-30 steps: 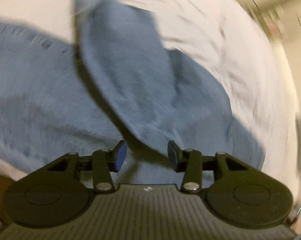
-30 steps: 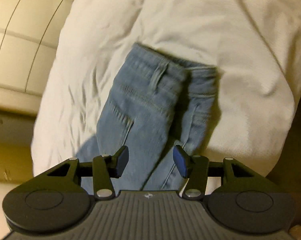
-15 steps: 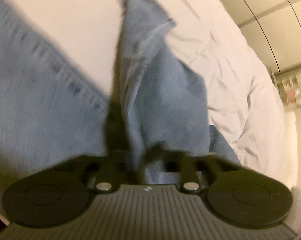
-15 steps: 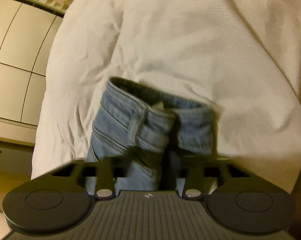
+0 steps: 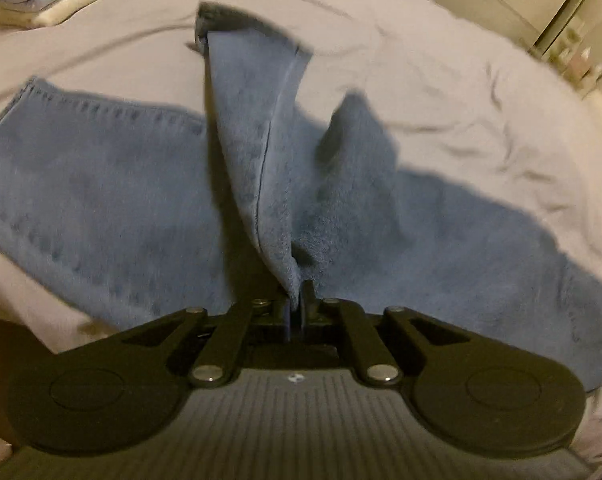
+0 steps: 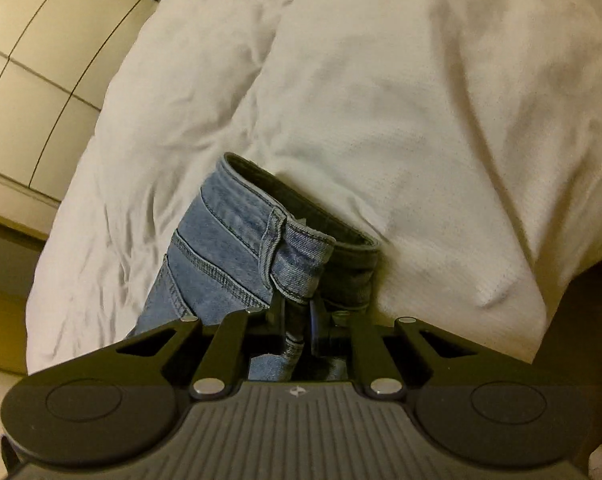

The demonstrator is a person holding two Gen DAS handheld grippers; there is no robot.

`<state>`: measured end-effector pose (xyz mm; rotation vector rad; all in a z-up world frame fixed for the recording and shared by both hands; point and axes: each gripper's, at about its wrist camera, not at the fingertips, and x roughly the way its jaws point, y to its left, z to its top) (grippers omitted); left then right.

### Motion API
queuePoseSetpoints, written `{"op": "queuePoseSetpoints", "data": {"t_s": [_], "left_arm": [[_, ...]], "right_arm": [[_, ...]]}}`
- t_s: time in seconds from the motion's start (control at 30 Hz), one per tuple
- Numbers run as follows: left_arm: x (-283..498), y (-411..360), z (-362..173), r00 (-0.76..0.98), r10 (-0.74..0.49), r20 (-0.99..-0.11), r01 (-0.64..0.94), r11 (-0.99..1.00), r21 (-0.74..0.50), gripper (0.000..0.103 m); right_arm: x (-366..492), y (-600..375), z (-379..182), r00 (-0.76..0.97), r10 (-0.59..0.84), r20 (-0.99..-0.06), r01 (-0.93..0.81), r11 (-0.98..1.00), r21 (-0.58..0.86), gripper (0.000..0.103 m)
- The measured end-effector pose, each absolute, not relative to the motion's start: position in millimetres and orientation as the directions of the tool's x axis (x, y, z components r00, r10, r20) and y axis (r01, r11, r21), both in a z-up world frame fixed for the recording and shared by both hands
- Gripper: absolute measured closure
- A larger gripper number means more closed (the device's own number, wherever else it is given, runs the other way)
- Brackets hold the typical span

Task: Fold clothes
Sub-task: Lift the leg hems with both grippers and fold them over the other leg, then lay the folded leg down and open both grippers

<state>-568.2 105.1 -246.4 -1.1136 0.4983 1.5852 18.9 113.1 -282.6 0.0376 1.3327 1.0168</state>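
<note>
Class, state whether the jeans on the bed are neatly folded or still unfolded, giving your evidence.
Unfolded. The jeans sprawl across the bed; the left tool pinches up a fabric ridge, and the right tool grips the waistband.

Left gripper (image 5: 296,307) has its jaws pressed together on a pinch of jeans (image 5: 261,184); right gripper (image 6: 298,320) likewise clamps the waistband (fabric rising just ahead of both)
</note>
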Motion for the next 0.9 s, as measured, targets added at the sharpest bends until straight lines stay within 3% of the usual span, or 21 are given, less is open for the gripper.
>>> {"op": "queuePoseSetpoints", "data": {"t_s": [0.2,0.47,0.5,0.57,0.6,0.67,0.73,0.83,0.9], "left_arm": [[-560,93,-230,-0.009,0.572,-0.820,-0.930,-0.306,-0.203,0.100],[-547,90,-261,-0.069,0.493,-0.867,-0.949,-0.300,-0.095,0.098],[-545,93,-264,-0.081,0.483,-0.872,-0.950,-0.302,-0.079,0.098],[-542,96,-261,-0.098,0.472,-0.876,-0.954,-0.297,-0.052,0.094],[-542,97,-256,-0.111,0.467,-0.877,-0.956,-0.290,-0.033,0.091],[-544,93,-246,-0.127,0.463,-0.877,-0.957,-0.290,-0.014,0.078],[-549,84,-231,-0.133,0.459,-0.879,-0.955,-0.297,-0.011,0.073],[-556,74,-214,-0.153,0.436,-0.887,-0.952,-0.305,0.014,0.077],[-562,70,-205,-0.153,0.415,-0.897,-0.951,-0.310,0.019,0.076]], "right_arm": [[17,96,-258,-0.082,0.659,-0.748,-0.619,0.555,0.557,0.094],[17,102,-290,-0.033,0.559,-0.828,-0.637,0.627,0.449,0.093],[15,104,-291,-0.027,0.541,-0.840,-0.641,0.636,0.430,0.090],[12,106,-285,0.013,0.486,-0.874,-0.645,0.672,0.364,0.038],[8,106,-277,0.051,0.461,-0.886,-0.662,0.680,0.316,0.034],[-5,102,-257,0.121,0.439,-0.890,-0.715,0.661,0.229,0.039],[-31,98,-233,0.162,0.449,-0.878,-0.792,0.591,0.156,0.038],[-74,96,-220,0.020,0.479,-0.878,-0.877,0.430,0.215,0.038],[-105,102,-230,-0.095,0.420,-0.903,-0.906,0.340,0.254,0.038]]}}
